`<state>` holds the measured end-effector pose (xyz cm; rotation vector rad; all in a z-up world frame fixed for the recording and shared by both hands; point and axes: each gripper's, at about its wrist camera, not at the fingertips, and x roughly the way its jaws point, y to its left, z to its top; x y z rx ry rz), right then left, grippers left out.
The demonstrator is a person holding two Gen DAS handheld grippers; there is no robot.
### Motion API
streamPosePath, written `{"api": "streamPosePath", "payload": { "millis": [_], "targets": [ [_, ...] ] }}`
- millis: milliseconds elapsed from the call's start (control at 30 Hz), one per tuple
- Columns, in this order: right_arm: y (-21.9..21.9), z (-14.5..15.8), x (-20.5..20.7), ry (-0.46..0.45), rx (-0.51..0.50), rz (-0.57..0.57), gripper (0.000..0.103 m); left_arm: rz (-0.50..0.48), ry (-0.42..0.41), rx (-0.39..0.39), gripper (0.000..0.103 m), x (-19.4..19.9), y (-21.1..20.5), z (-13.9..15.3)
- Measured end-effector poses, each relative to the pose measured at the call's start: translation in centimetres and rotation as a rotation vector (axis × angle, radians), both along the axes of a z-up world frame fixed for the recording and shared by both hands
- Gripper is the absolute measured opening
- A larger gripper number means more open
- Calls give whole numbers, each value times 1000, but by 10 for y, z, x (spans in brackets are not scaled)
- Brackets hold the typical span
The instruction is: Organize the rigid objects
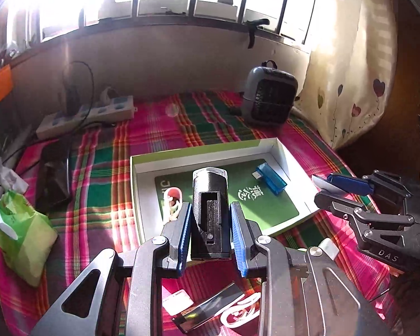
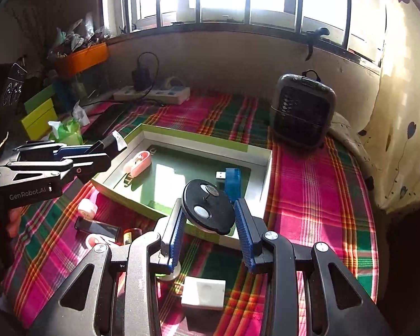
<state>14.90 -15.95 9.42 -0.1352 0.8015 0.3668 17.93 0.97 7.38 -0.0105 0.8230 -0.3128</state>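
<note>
My left gripper (image 1: pixel 211 206) is shut on a black boxy device with a clear end (image 1: pixel 210 193), held upright over the near edge of a green-rimmed open box (image 1: pixel 137 173). A green card, a blue USB adapter (image 1: pixel 268 177) and a pink-and-white item (image 1: pixel 173 196) lie in the box. In the right wrist view my right gripper (image 2: pixel 209 204) is shut on a black round disc (image 2: pixel 207 205) above the box's near rim (image 2: pixel 198 137). The blue adapter (image 2: pixel 232 180) lies just beyond it. The left gripper (image 2: pixel 103 154) hovers at the box's left corner with the black device (image 2: pixel 109 144).
A grey fan (image 2: pixel 302 109) stands behind the box on the plaid cloth. A power strip (image 2: pixel 154 93) lies by the wall, and a green bag (image 1: pixel 22 232) and black pouch (image 1: pixel 53 176) sit left. A white block (image 2: pixel 204 292), black bar (image 2: pixel 98 228) and small white bottle (image 2: pixel 86 208) lie loose in front.
</note>
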Motion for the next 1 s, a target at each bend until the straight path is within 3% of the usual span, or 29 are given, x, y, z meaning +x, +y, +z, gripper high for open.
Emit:
{"api": "streamPosePath", "payload": {
  "millis": [567,1000],
  "targets": [
    [17,-45,54,125,-21,29,37,-18,83,24,26,61,-9,-37],
    [19,-53,62,130,-39,36,37,-24,116,50,26,79,-19,-53]
  ]
}}
